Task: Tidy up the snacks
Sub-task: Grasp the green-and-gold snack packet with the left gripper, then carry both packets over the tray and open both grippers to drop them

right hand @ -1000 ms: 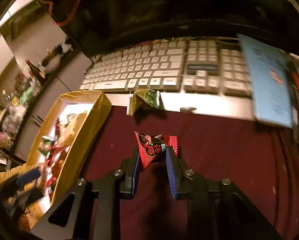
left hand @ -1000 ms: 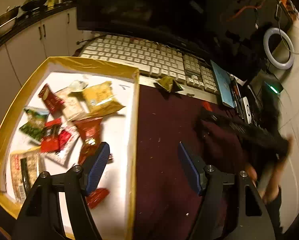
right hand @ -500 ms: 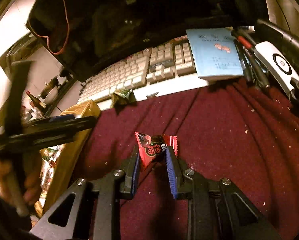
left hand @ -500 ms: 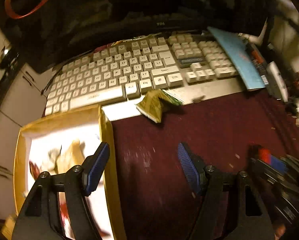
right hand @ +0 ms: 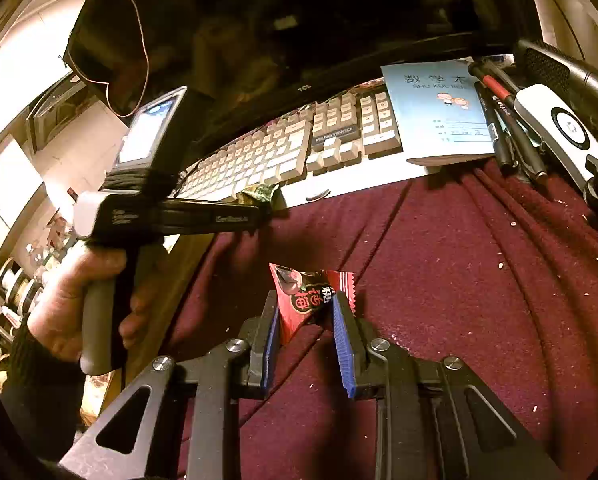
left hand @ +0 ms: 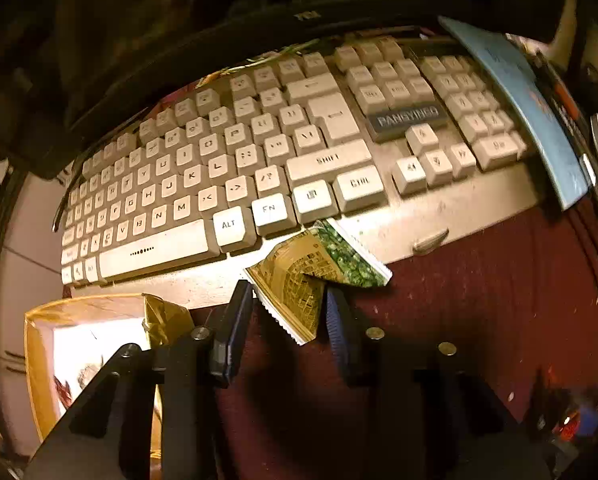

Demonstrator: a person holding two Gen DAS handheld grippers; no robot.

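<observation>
A gold and green snack packet [left hand: 311, 276] lies against the front edge of the white keyboard [left hand: 235, 160]. My left gripper [left hand: 289, 308] has its jaws on either side of the packet's near end; they look partly closed, and contact is unclear. My right gripper [right hand: 305, 316] is shut on a red snack packet [right hand: 307, 298] above the maroon cloth [right hand: 439, 288]. The gold-rimmed box [left hand: 83, 336] with snacks sits at the lower left of the left wrist view. The left gripper body and the hand holding it show in the right wrist view [right hand: 171, 216], reaching to the green packet [right hand: 259, 192].
A dark monitor [right hand: 299, 20] stands behind the keyboard. A blue notebook [right hand: 439, 112] rests on the keyboard's right end, with pens [right hand: 507, 128] and a white device [right hand: 559, 132] beside it. White cabinets [right hand: 3, 184] are at the left.
My left gripper has moved forward from the box to the gold and green packet and its jaws have narrowed around it. My right gripper still holds the red packet and has drawn back.
</observation>
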